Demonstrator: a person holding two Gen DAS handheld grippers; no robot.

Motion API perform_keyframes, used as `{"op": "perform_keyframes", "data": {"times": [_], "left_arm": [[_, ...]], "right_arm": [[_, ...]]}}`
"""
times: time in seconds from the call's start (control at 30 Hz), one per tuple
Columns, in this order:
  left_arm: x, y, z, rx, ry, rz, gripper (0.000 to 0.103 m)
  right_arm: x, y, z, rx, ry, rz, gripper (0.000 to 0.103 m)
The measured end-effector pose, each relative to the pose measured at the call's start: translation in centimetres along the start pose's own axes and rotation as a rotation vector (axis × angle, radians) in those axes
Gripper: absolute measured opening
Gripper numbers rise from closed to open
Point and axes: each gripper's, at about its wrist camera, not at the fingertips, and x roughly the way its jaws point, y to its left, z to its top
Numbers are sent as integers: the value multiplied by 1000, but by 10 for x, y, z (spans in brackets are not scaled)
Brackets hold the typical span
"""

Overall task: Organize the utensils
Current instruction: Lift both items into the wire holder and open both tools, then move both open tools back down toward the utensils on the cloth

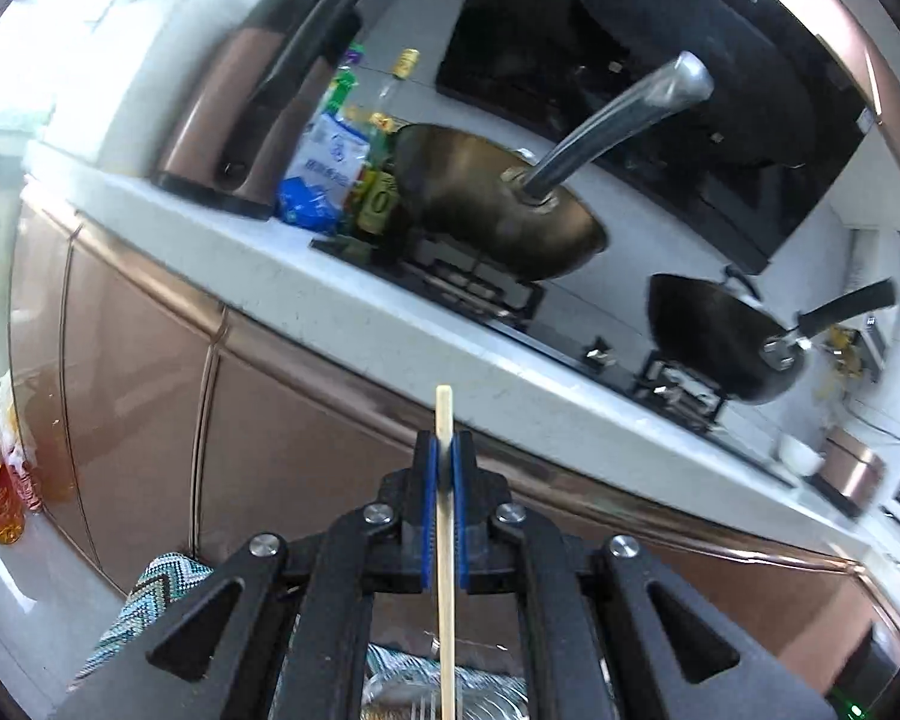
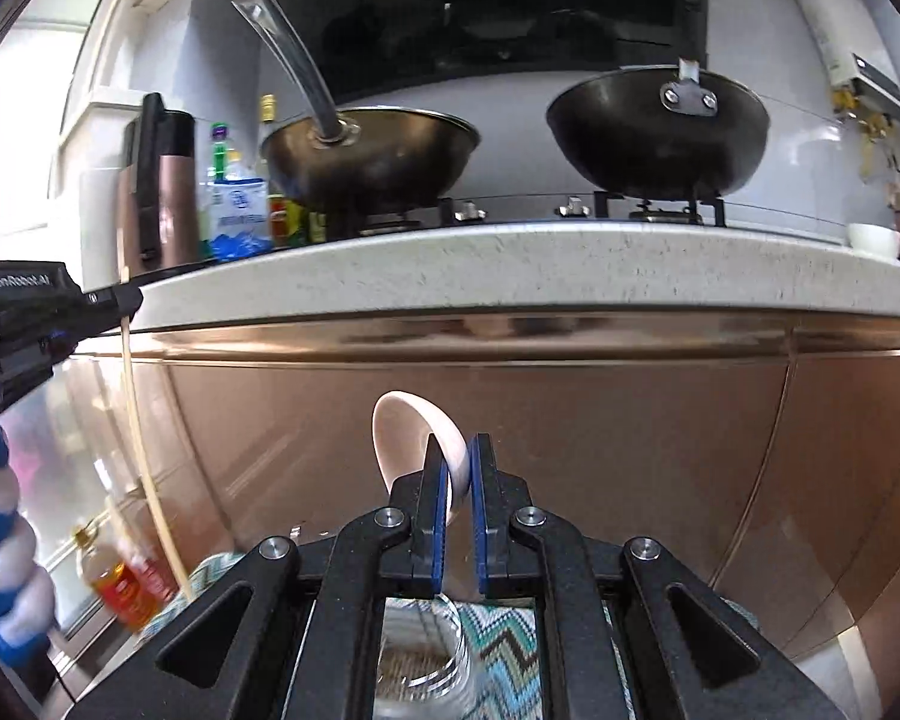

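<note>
Left gripper [image 1: 444,456] is clamped tight on a chopstick [image 1: 446,546], held upright in the open space before the cabinet doors [image 1: 306,438], below the counter edge [image 1: 354,324]. Right gripper [image 2: 457,468] pinches a white spoon [image 2: 414,438], bowl end up, also short of the counter lip. Below it, a glass jar [image 2: 420,654] stands on the zigzag cloth [image 2: 504,648]; its contents are unclear.

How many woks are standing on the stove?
2: a brass-coloured wok on the left burner, and a black wok on the right burner. None seems hidden.
</note>
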Motion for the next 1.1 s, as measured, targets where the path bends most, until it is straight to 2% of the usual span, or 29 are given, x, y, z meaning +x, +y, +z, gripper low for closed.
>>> {"op": "perform_keyframes", "data": {"times": [0.23,0.4,0.43,0.47,0.53,0.57,0.6,0.73,0.9,1.0,1.1], "left_arm": [[28,3,-50,54,-62,102,5],[34,8,-75,77,-58,124,7],[33,9,-77,84,-49,119,8],[33,8,-77,87,-42,112,12],[25,6,-78,107,-38,102,25],[18,4,-74,123,-53,103,32],[12,3,-73,133,-63,102,34],[-24,-2,-55,166,-101,93,34],[-77,-4,-16,205,-163,118,36],[-112,-1,9,224,-168,129,41],[-145,6,24,236,-159,144,41]], "right_arm": [[20,-6,-39,41,-14,-41,11],[23,0,-63,33,16,-26,17],[22,0,-65,33,16,-24,24],[19,2,-65,33,12,-24,36],[9,6,-63,27,-9,-32,43],[5,9,-62,21,-13,-31,43],[1,11,-59,13,-18,-32,43],[-27,9,-47,11,-38,-45,43],[-77,1,-21,12,-77,-64,43],[-106,2,-5,15,-92,-64,43],[-139,1,11,17,-96,-51,43]]}}
